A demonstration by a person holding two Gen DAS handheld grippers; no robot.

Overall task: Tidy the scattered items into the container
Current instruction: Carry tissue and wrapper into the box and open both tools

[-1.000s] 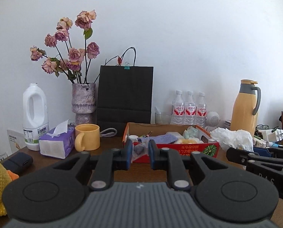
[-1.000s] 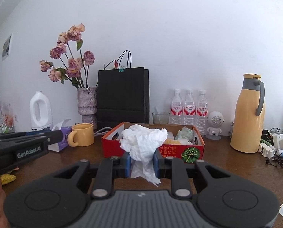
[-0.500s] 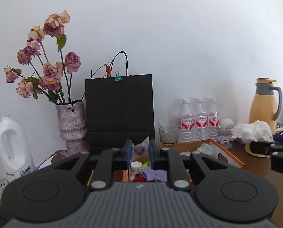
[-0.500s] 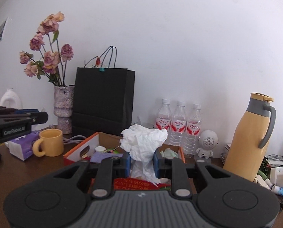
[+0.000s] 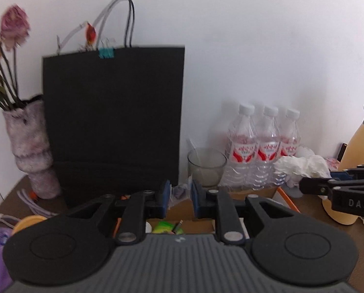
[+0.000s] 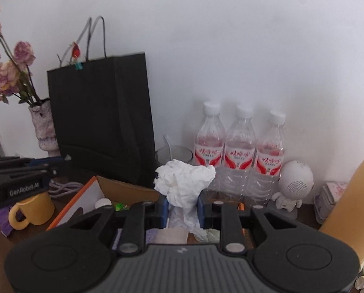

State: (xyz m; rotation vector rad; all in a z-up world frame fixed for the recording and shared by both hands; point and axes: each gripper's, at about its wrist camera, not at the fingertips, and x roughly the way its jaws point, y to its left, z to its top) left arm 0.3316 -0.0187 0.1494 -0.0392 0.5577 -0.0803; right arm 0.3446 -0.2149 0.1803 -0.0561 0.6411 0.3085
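A crumpled wad of white tissue paper (image 6: 185,183), creased and papery, sits pinched between the blue pads of the right gripper (image 6: 182,206), its loose tail hanging below the jaws over the cardboard box (image 6: 123,189), whose plain brown walls carry an orange edge and which holds small mixed items. The left gripper (image 5: 179,196) is clenched on a small wrinkled scrap of clear plastic wrap (image 5: 180,193), also above the box. At twelve o'clock behind the box stands a matte black paper bag (image 6: 101,122) with cord handles; at one o'clock three clear ribbed water bottles (image 6: 239,151) with red labels, a glass tumbler (image 5: 206,166) beside them. A rough mottled vase (image 5: 32,151) stands at ten o'clock, a yellow mug (image 6: 32,210) at nine. The table (image 5: 311,210) is dark brown wood against a plain white wall (image 6: 230,48).
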